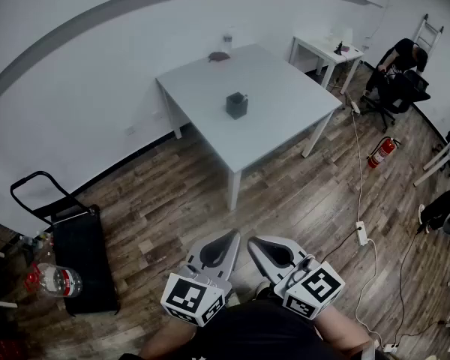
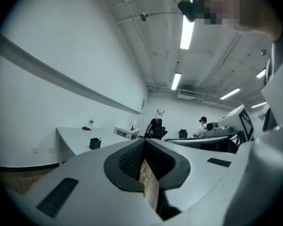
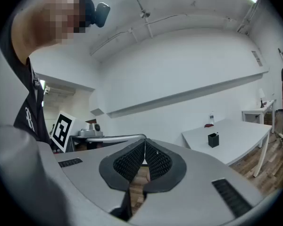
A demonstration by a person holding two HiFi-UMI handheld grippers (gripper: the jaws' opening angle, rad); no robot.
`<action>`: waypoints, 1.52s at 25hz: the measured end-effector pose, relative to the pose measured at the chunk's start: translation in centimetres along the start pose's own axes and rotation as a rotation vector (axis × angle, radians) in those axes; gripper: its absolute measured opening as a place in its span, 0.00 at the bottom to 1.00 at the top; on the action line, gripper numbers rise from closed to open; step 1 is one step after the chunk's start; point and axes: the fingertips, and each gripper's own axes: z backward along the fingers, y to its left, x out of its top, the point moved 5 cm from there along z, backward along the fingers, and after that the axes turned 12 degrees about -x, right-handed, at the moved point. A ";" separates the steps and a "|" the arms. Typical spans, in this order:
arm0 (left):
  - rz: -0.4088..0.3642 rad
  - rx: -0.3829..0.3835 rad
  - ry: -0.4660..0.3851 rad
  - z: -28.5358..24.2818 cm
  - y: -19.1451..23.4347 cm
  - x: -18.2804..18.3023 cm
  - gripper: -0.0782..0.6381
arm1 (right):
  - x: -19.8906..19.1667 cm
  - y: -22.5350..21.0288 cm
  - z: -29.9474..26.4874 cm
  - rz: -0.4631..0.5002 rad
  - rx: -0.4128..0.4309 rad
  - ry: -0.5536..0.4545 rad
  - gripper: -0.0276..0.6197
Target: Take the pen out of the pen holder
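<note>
A dark square pen holder (image 1: 237,105) stands near the middle of the white table (image 1: 277,118), far ahead of me. It shows small in the left gripper view (image 2: 95,143) and in the right gripper view (image 3: 213,140), where a thin pen tip just sticks out of its top. My left gripper (image 1: 228,238) and right gripper (image 1: 258,243) hang side by side close to my body, over the wooden floor and well short of the table. Both have their jaws pressed together with nothing held. The shut left gripper (image 2: 144,143) and right gripper (image 3: 145,144) point toward the table.
A small red thing (image 1: 219,55) and a clear bottle (image 1: 227,42) stand at the table's far edge. A black cart (image 1: 79,257) and a water jug (image 1: 56,280) are at the left. A fire extinguisher (image 1: 382,151), cables, a power strip (image 1: 361,233) and a seated person (image 1: 399,64) lie to the right.
</note>
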 end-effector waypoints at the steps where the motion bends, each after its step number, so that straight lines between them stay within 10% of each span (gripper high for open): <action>1: 0.001 0.002 0.002 0.0 0.2 0.0 0.12 | 0.0 0.0 -0.2 0.000 -0.001 0.000 0.07; 38: -0.029 0.143 0.079 -16.9 13.6 3.7 0.12 | 4.5 -18.2 -14.7 -0.090 0.125 -0.006 0.07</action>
